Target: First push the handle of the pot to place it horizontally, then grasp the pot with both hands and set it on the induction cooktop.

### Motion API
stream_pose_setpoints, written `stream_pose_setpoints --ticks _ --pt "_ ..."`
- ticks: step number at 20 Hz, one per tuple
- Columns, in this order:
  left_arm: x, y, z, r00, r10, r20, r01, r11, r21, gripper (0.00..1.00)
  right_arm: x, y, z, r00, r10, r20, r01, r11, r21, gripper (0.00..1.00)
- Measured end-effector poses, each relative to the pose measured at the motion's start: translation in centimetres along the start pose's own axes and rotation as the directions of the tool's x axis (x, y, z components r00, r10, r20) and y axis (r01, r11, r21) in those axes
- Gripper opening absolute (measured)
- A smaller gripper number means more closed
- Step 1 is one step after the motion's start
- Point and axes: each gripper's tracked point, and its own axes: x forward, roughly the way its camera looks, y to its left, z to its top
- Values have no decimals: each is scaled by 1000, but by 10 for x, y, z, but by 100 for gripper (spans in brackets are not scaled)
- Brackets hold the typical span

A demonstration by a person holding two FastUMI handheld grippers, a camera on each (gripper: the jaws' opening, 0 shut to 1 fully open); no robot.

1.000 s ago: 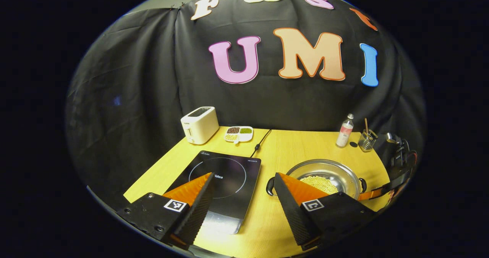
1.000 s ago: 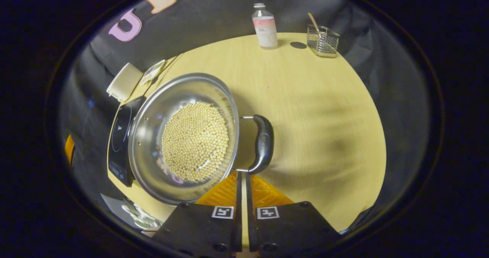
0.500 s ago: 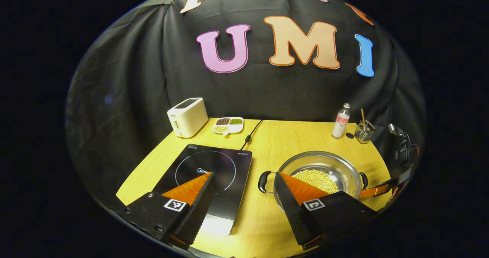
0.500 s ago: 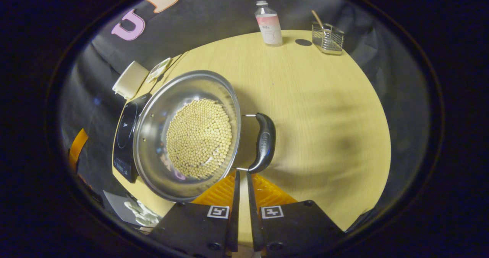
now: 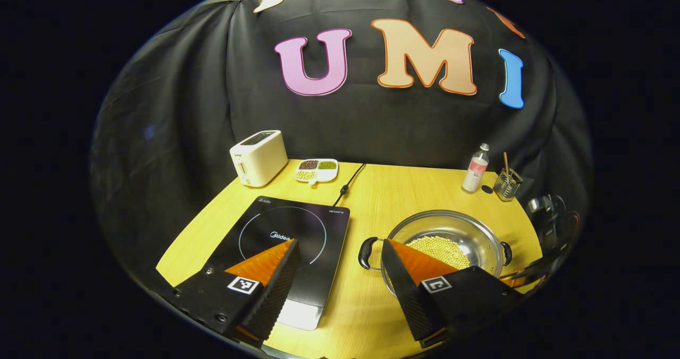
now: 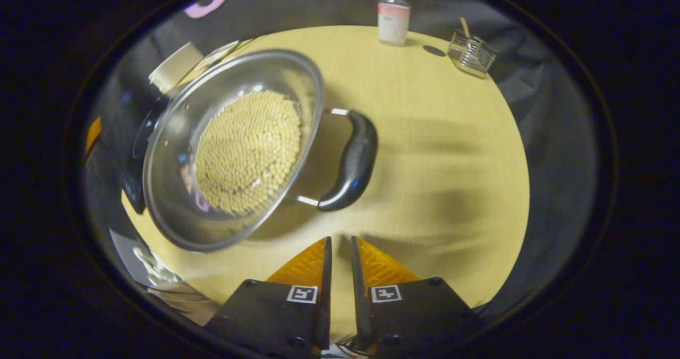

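A steel pot point(image 5: 481, 239) with pale beans stands on the wooden table right of the black induction cooktop point(image 5: 287, 226). Its black handles point left point(image 5: 364, 253) and right point(image 5: 506, 253). My left gripper point(image 5: 339, 242) is open and wide, hovering low near the table's front edge, one finger over the cooktop, the other in front of the pot. In the right gripper view the pot point(image 6: 172, 152) lies left of centre with its near handle point(image 6: 353, 162) ahead of my right gripper point(image 6: 338, 238). That gripper is shut to a narrow slit, holding nothing, a little short of the handle.
At the back of the table point(image 5: 404, 194) stand a white toaster point(image 5: 258, 157), a divided dish of beans point(image 5: 317, 170), a small bottle point(image 5: 475, 168) and a wire holder point(image 5: 507, 184). The cooktop's cable point(image 5: 348, 186) runs to the back wall.
My right gripper has drawn back from the pot's handle, which it touched before; a gap of bare table now lies between. The left gripper has barely shifted.
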Motion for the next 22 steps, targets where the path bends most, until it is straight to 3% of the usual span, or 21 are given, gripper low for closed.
stream_pose_setpoints --ticks 2,3,8,10,13,14,18,22 --pt "3 3 -3 1000 0 -9 0 1000 3 95 6 6 -8 999 25 -29 -24 999 36 23" --pt "6 5 -6 1000 2 -15 -1 1000 11 95 1 12 -7 999 35 -11 -34 998 60 29" --pt "23 12 -16 997 -34 -63 36 999 35 95 -20 5 0 996 82 32 -87 977 195 85" --pt "30 12 -17 995 -50 -85 54 998 43 95 -34 6 10 990 119 70 -133 958 254 94" --pt "44 6 -26 986 -97 -134 103 994 43 95 -48 1 25 984 139 115 -168 934 314 99" --pt "48 1 -29 982 -115 -149 122 992 43 95 -53 0 32 980 149 130 -185 926 329 94" --pt "64 -17 -37 964 -173 -203 189 980 60 95 -59 4 57 966 189 175 -244 891 383 93" --pt "80 -27 -43 950 -198 -242 224 971 82 95 -44 2 74 969 183 168 -237 882 406 93"
